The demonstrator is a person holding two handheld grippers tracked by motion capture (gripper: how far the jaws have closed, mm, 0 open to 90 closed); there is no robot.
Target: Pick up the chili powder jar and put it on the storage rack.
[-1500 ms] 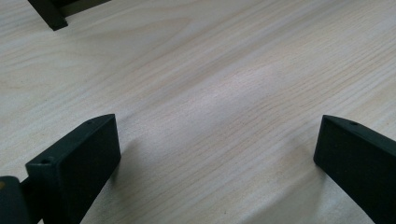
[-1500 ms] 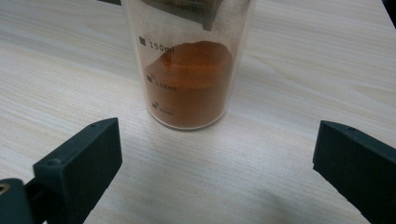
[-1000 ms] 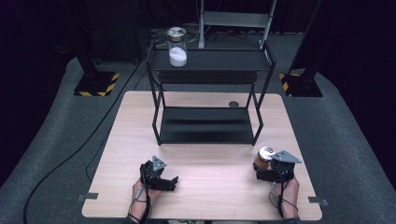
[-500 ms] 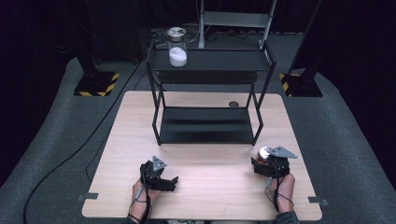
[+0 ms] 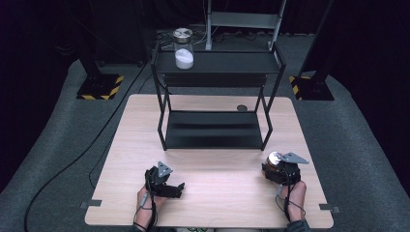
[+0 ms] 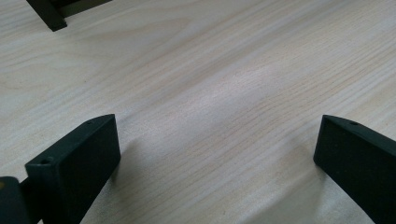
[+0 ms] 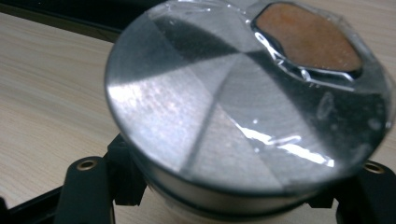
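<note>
Left gripper, jaws spread over bare table; right gripper, jaws pinching steel-lidded jar at near right. Beyond, black rack; white-filled jar on top shelf.

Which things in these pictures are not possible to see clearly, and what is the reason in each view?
- Jar in the right claw: right gripper view, its metal lid covers the body and contents.
- Small round object on the table: high view, too small to identify.
- Left claw: left gripper view, the jaws are cut by the bottom edge.
- Jar on the shelf: high view, white contents too far to name.
</note>
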